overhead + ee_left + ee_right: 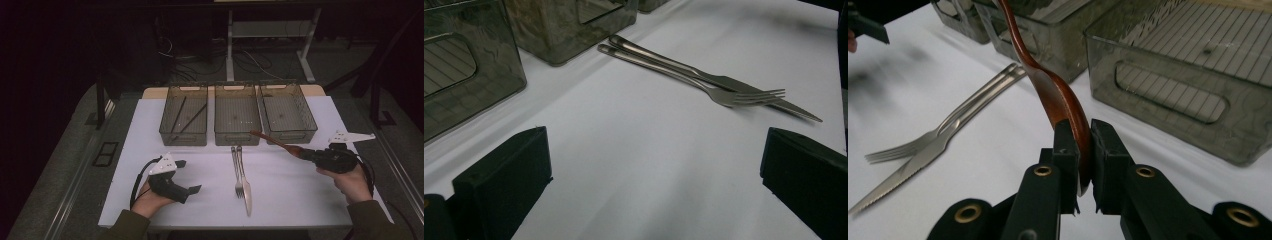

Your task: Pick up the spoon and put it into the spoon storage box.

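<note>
Right gripper view: gripper [1081, 165] clamps wooden spoon [1060, 100].

Readable text: none is showing.
Bins [237, 121]: no labels or numbers are showing on their walls.
Fork [704, 86] and knife [749, 91]: no brand marks are showing.

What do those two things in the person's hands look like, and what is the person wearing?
Each hand holds a black tool: the left tool and the right tool. Each has two blocky black jaws, brass-coloured rivets on the arms, a pale grey three-cornered plate on top and a trailing black cable. The sleeves are dark olive green.
</note>
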